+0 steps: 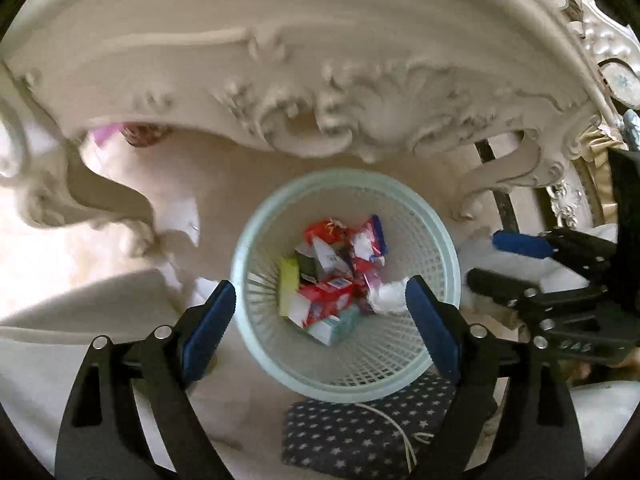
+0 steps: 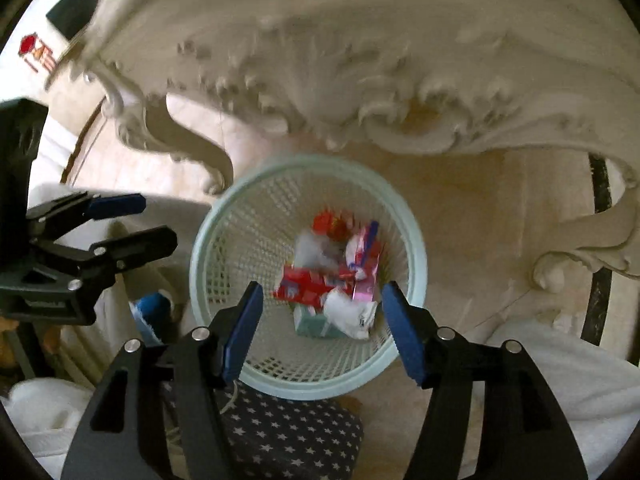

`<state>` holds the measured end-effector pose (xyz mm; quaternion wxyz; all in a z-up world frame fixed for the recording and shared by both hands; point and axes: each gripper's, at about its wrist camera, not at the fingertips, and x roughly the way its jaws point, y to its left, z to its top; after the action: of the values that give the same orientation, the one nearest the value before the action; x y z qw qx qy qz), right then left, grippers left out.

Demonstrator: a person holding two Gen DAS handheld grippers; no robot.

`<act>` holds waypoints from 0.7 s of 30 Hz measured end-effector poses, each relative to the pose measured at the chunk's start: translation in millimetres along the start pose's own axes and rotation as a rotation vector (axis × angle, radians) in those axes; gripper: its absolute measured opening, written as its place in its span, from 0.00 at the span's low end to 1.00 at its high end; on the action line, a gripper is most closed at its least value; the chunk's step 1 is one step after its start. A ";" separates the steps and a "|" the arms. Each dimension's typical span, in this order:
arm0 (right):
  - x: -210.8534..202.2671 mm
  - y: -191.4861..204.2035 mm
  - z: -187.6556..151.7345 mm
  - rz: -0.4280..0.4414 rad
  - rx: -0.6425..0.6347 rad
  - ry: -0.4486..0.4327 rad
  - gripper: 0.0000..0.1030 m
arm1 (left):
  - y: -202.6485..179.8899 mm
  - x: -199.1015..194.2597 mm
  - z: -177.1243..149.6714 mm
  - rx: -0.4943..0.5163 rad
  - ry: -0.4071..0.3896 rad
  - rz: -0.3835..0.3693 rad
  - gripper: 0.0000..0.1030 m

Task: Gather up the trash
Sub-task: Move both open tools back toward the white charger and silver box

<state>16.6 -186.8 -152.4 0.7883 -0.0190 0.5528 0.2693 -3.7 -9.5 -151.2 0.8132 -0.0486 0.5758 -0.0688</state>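
A pale green mesh wastebasket stands on the floor right below both grippers. Inside it lie red wrappers, small cartons and a crumpled white paper. My left gripper hangs over the basket's mouth, open, with nothing between its blue pads. The right gripper hangs beside it over the same basket, also open and empty. Each gripper shows at the edge of the other's view: the right gripper and the left gripper.
An ornate cream carved table overhangs the far side of the basket, with curled legs on either side. A dark star-patterned cloth with a white cord lies at the near side. White fabric flanks the basket.
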 end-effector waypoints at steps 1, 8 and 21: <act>-13.7 4.3 1.1 0.010 -0.011 -0.031 0.57 | -0.9 -10.5 2.8 0.003 -0.021 0.003 0.82; -119.8 29.3 24.8 -0.016 -0.090 -0.342 0.63 | -3.2 -104.2 29.3 -0.017 -0.228 0.050 0.82; -130.0 -29.6 136.5 -0.069 -0.031 -0.437 0.63 | 19.8 -109.9 145.3 -0.082 -0.364 0.079 0.82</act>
<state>115.7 -219.8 7.3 0.8978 0.0088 0.3638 0.2481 98.5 28.5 -3.9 0.9033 -0.0709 0.4230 -0.0034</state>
